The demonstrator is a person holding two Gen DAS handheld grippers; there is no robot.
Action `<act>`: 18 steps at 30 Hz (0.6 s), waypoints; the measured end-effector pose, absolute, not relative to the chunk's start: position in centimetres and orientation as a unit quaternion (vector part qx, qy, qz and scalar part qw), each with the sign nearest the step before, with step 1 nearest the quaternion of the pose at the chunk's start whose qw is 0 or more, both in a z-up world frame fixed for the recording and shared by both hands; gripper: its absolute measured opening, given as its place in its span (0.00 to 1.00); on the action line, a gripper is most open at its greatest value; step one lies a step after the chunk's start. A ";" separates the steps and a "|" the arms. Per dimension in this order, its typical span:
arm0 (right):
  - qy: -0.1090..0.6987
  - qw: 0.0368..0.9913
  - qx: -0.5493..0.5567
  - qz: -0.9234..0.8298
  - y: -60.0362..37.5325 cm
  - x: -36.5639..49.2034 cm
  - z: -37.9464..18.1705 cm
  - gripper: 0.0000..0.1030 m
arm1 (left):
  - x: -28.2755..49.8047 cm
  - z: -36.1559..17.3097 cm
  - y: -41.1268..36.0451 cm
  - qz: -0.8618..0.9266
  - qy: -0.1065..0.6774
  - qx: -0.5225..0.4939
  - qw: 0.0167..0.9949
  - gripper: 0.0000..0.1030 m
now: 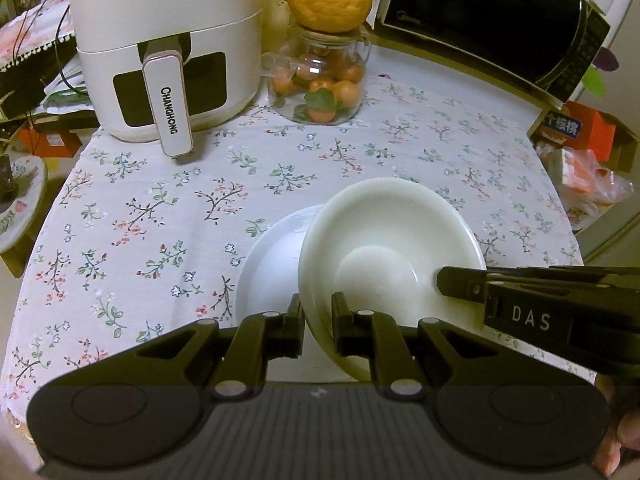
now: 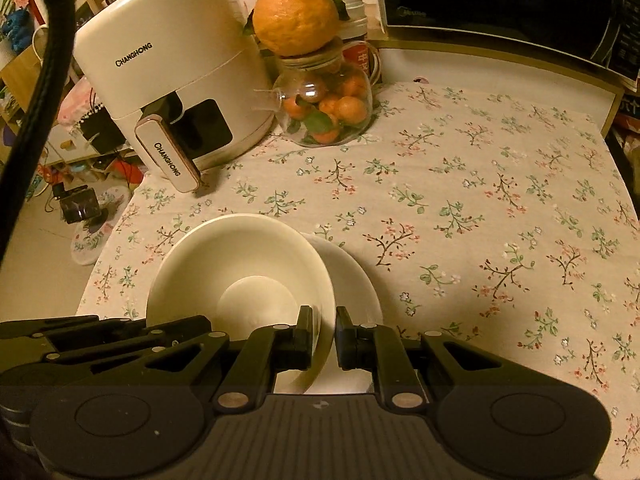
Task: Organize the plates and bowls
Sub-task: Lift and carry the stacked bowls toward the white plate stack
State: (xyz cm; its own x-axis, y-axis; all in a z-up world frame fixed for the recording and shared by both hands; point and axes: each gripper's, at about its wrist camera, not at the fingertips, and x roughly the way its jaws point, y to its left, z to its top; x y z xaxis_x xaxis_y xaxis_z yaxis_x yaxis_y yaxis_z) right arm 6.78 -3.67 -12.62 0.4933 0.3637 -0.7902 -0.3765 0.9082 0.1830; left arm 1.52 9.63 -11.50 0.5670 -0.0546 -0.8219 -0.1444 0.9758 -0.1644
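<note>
I have the cream-white round ceramic bowl [image 1: 384, 248] pinched at its rim from two sides at once, and I judge that is why it sits so level: one gripper on each edge keeps it from tipping as it goes over the white round plate [image 1: 272, 264]. The left gripper [image 1: 318, 312] has its jaws drawn in narrow on the near-left stretch of the rim, one finger inside the bowl and one outside. The right gripper [image 2: 322, 322] is just as narrow, clamped on the near-right stretch of the rim in the same way; in the left wrist view its black body reaches in from the right, tip at the bowl's wall.

From the left gripper, the plate lies just ahead and to the left, partly hidden under the bowl. From the right gripper it peeks out ahead and to the right. Whether the bowl's foot already touches the plate I cannot tell; the bowl hides that.

Well ahead of both grippers, at the far side of the floral-printed cloth-covered surface [image 2: 500, 208], stand a white air fryer [image 1: 160, 40] and a glass jar of small oranges [image 1: 320, 80] topped by a large orange fruit, so the area around the dishes is free. My reading is that the bowl is being stacked on the plate, roughly centred.
</note>
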 end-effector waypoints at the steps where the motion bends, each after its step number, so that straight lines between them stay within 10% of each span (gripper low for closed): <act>1: 0.456 0.864 -0.008 0.214 -3.7 6.8 -12.7 0.11 | 1.5 -11.5 9.6 0.025 0.464 -0.107 0.879 0.12; 18: 0.468 0.857 -0.021 0.213 -2.7 6.9 -13.7 0.12 | 2.0 -12.7 10.1 0.038 0.479 -0.097 0.872 0.12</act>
